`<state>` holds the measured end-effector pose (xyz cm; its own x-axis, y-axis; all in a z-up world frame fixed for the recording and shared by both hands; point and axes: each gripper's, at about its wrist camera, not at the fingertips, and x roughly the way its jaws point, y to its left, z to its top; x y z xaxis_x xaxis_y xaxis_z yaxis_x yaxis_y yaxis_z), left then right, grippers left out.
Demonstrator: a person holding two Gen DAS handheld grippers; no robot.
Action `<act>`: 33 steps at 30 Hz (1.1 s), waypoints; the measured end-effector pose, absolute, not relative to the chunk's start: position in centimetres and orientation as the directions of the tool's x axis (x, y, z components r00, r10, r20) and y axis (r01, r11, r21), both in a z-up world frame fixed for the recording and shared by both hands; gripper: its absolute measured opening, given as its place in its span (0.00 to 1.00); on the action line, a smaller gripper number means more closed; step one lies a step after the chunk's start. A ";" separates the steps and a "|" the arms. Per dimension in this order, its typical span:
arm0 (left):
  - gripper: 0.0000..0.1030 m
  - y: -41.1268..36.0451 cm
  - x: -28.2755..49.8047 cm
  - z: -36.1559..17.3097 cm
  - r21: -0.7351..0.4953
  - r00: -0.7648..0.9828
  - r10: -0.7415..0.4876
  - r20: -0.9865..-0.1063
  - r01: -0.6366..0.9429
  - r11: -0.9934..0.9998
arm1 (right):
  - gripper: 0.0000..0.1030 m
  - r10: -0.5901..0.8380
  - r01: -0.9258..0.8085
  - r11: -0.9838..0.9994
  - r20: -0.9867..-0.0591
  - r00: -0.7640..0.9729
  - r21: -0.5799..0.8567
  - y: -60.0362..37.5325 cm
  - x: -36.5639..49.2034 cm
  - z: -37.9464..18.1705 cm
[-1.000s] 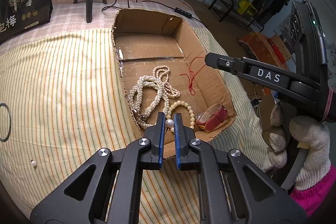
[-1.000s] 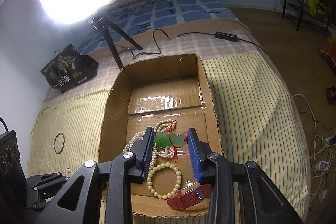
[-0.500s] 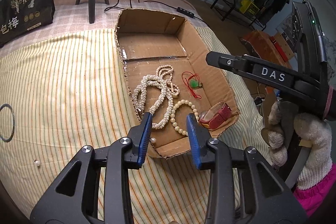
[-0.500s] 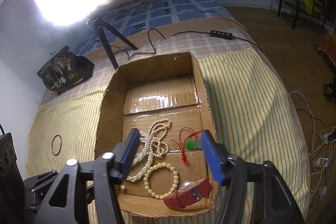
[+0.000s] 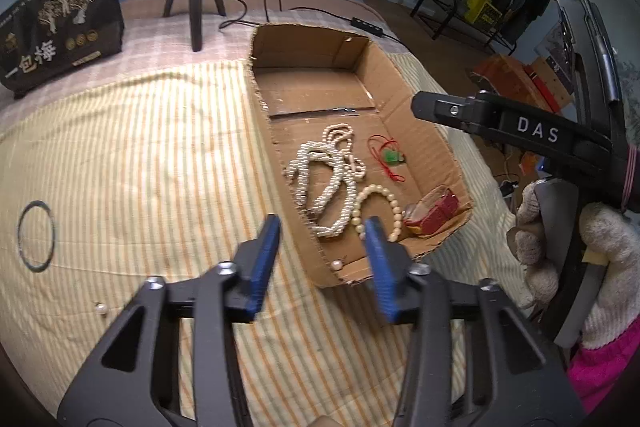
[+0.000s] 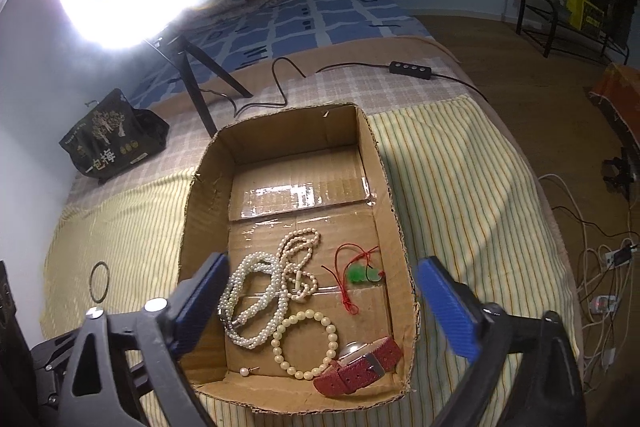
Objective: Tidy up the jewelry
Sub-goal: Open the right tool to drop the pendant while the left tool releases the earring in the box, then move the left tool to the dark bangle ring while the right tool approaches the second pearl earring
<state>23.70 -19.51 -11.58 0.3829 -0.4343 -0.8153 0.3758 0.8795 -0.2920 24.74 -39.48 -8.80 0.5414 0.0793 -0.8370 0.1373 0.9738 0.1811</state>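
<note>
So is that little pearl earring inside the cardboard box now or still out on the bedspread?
Inside. The pearl earring lies on the floor of the cardboard box, in its near corner.

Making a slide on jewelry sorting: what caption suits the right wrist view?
Open right tool above a cardboard box holding pearl necklaces, bead bracelet, jade pendant, red watch.

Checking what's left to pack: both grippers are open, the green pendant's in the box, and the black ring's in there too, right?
Not quite. The black ring still lies on the striped cloth outside the box, as the left wrist view shows. The green pendant is in the box, and the left gripper and right gripper are open.
</note>
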 end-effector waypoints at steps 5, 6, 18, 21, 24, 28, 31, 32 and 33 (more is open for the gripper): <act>0.61 -18.3 23.3 -10.9 -0.237 0.417 -0.393 -0.820 0.378 0.895 | 0.99 0.064 0.140 0.976 -0.837 0.543 0.165 -39.1 24.7 -8.5; 0.64 -18.0 23.3 -10.9 -0.228 0.423 -0.386 -0.820 0.377 0.898 | 0.99 0.059 0.143 0.976 -0.836 0.546 0.162 -39.0 24.6 -8.4; 0.67 -11.6 23.6 -9.6 -0.126 0.501 -0.257 -0.827 0.281 0.951 | 0.99 0.008 0.175 0.974 -0.795 0.606 0.144 -37.9 23.9 -7.2; 0.67 -9.6 23.7 -9.3 -0.100 0.519 -0.219 -0.826 0.247 0.964 | 0.99 -0.012 0.144 0.984 -0.773 0.634 0.103 -36.8 23.6 -6.8; 0.67 -7.4 24.0 -9.3 -0.092 0.526 -0.188 -0.830 0.203 0.975 | 0.99 -0.003 0.086 0.994 -0.752 0.659 0.071 -35.4 23.4 -6.5; 0.67 -4.6 24.5 -9.4 -0.069 0.532 -0.131 -0.836 0.135 0.988 | 0.99 0.057 0.020 0.995 -0.738 0.673 0.095 -33.7 23.1 -6.1; 0.67 -2.6 24.8 -9.8 -0.060 0.524 -0.094 -0.846 0.082 0.995 | 1.00 0.082 -0.012 0.995 -0.722 0.687 0.101 -32.3 22.8 -5.9; 0.67 -1.8 25.0 -10.1 -0.057 0.519 -0.080 -0.851 0.061 0.997 | 1.00 0.089 -0.022 0.995 -0.718 0.690 0.102 -31.8 22.7 -5.8; 0.67 -1.3 25.1 -10.2 -0.054 0.515 -0.072 -0.854 0.049 0.997 | 1.00 0.096 -0.033 0.994 -0.716 0.692 0.101 -31.2 22.7 -5.8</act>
